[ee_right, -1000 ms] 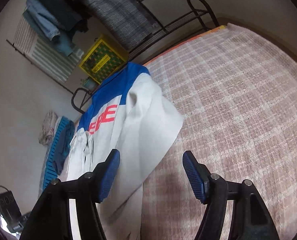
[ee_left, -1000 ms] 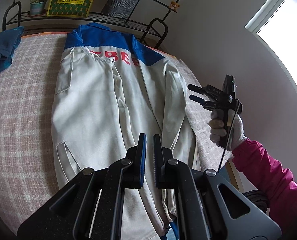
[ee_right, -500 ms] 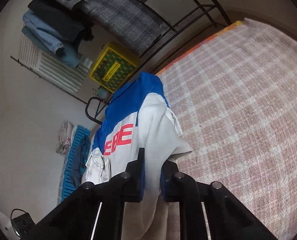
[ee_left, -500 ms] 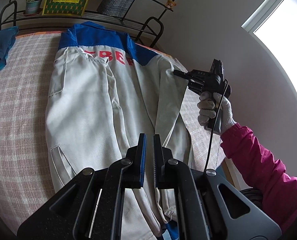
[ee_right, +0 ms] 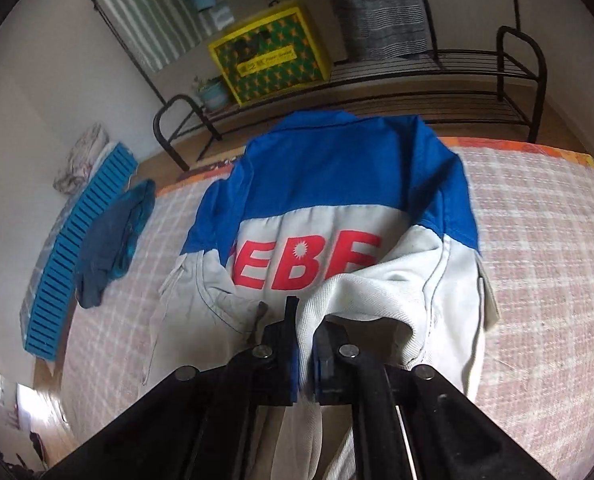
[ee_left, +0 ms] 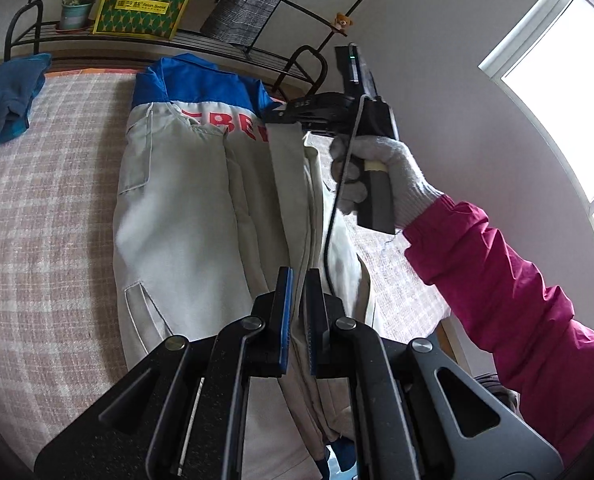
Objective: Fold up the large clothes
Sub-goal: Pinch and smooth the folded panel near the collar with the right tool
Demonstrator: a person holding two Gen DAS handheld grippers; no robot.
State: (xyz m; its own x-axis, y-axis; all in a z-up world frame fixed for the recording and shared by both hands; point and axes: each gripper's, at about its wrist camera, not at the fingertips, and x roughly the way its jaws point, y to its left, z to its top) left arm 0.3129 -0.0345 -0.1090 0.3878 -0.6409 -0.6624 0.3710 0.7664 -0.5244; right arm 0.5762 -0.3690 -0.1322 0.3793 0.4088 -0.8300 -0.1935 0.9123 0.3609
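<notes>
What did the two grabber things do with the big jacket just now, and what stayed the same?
The right hand-held gripper has just been closing and now pinches the jacket's right sleeve, carrying it from the edge in over the jacket's middle. The left hand-held gripper stayed shut on the fabric near the hem. The jacket's body, the blue cloth and the checked bedcover did not move.

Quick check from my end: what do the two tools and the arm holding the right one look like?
Both are black two-finger tools with blue ribbed pads: left tool, right tool. From the left wrist view, the right one has a black pistol handle and a thin black cable, held in a white knit glove below a magenta jacket sleeve.
</notes>
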